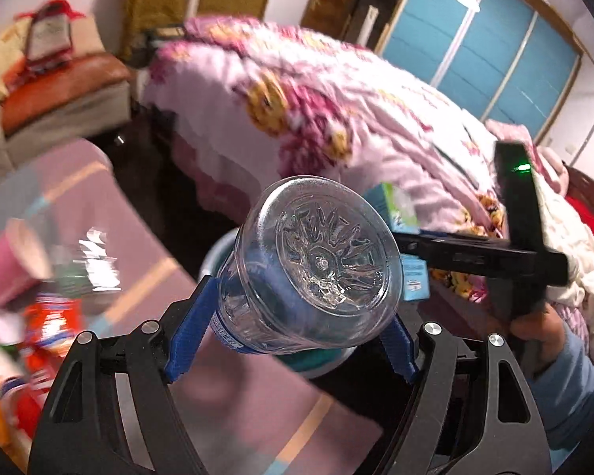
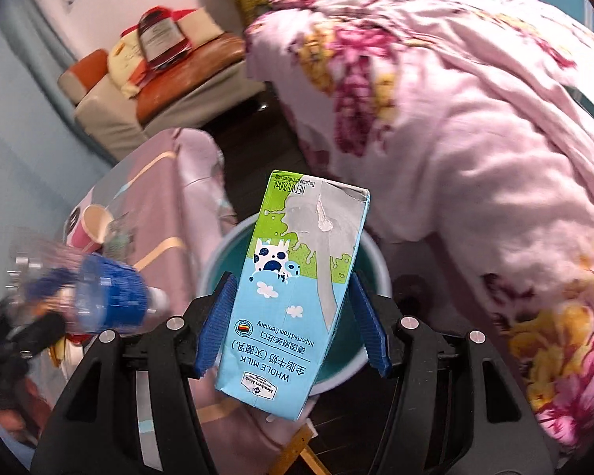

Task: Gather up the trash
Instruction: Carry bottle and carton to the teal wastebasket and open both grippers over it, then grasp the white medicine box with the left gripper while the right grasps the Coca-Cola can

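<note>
Bedroom setting: a bed (image 2: 475, 126) draped in a pink floral quilt fills the right and upper background, with a dark floor strip between it and a low table (image 1: 99, 206) under a pink cloth with tan stripes. Both views are motion-blurred at the edges.

Left gripper (image 1: 293, 324): clamped on a clear plastic bottle (image 1: 316, 265), blue pads pressing both flanks. The bottle's moulded base faces the camera; its blue label band sits at the grip line. In the right wrist view the same bottle shows at the left edge, blurred.

Right gripper (image 2: 293, 324): grasping a milk carton (image 2: 297, 285), light blue and green, printed "WHOLE MILK", held upside down as seen by the camera. The left pad bears on the carton edge; the right pad sits at the opposite side, contact partly hidden by the carton.

Directly below and beyond both items stands a round bin (image 2: 217, 269) with a pale rim and teal interior, on the floor between table and bed. The carton covers most of its opening in the right wrist view; the bottle covers it in the left.

Surroundings: a pink paper cup (image 2: 89, 229) and red wrappers (image 1: 47, 332) on the table; a cushioned seat (image 2: 170, 79) with orange pads and piled items near the wall; blue sliding panels (image 1: 491, 55) behind the bed. A hand (image 1: 542, 328) in a light blue sleeve holds the right gripper's handle.
</note>
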Demonstrator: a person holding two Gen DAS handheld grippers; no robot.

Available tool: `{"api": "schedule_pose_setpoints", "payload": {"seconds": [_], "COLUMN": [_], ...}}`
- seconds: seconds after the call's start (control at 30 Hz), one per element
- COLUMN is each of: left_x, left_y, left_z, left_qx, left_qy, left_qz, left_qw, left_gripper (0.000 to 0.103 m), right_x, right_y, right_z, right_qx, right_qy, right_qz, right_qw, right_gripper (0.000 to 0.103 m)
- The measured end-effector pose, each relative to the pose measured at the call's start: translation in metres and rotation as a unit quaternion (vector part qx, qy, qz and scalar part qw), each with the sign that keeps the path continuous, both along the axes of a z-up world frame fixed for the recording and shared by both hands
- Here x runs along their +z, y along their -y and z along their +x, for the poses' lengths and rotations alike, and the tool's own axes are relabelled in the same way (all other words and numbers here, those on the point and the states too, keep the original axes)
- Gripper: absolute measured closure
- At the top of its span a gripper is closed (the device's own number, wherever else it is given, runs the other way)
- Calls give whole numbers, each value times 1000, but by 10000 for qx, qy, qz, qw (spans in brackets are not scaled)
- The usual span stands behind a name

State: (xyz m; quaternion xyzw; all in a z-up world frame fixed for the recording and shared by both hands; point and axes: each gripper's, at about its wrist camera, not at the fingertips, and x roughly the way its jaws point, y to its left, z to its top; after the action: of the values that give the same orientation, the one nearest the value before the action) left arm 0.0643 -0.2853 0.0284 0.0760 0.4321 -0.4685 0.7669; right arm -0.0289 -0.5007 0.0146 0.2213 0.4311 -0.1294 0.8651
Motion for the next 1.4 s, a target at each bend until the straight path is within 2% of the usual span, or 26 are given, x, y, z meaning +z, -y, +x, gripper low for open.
{"api": "schedule_pose_setpoints", "payload": {"seconds": [0.17, 0.27, 0.33, 0.4, 0.53, 0.77, 1.0, 1.03, 1.07, 1.13, 1.4], "left_x": [-44, -55, -55, -49, -44, -38, -38, -38, -37, -36, -30], "left_y": [36, 38, 38, 33, 26, -11, -54, -61, -65, -76, -111], "left_z": [10, 13, 12, 10, 10, 11, 13, 13, 13, 11, -5], "left_qx": [-83, -14, 44, 174, 243, 550, 882, 937, 970, 1031, 1217], "left_qy": [-255, -286, -176, 84, 223, 291, 126, 73, 37, -16, 69], "left_qz": [441, 608, 686, 754, 751, 810, 841, 794, 762, 703, 650], "left_qw": [9987, 9977, 9975, 9970, 9966, 9948, 9925, 9924, 9924, 9922, 9904], "left_gripper": [25, 24, 10, 5, 4, 4, 4, 4, 4, 4, 4], "right_x": [-14, -21, -26, -30, -35, -43, -49, -49, -49, -46, -29], "right_y": [18, 21, 21, 19, 13, -3, -24, -29, -33, -39, -67], "right_z": [-1, 3, 6, 11, 16, 25, 41, 43, 45, 45, 42], "right_qx": [-80, -54, -8, 31, 104, 359, 549, 580, 607, 624, 742], "right_qy": [-142, -220, -267, -293, -347, -545, -711, -739, -750, -716, -585], "right_qz": [103, 163, 193, 228, 278, 266, 236, 230, 228, 188, 105], "right_qw": [9998, 9996, 9995, 9993, 9990, 9975, 9957, 9953, 9951, 9953, 9955], "right_gripper": [47, 47, 47, 47, 47, 47, 46, 44, 36, 28, 20]}}
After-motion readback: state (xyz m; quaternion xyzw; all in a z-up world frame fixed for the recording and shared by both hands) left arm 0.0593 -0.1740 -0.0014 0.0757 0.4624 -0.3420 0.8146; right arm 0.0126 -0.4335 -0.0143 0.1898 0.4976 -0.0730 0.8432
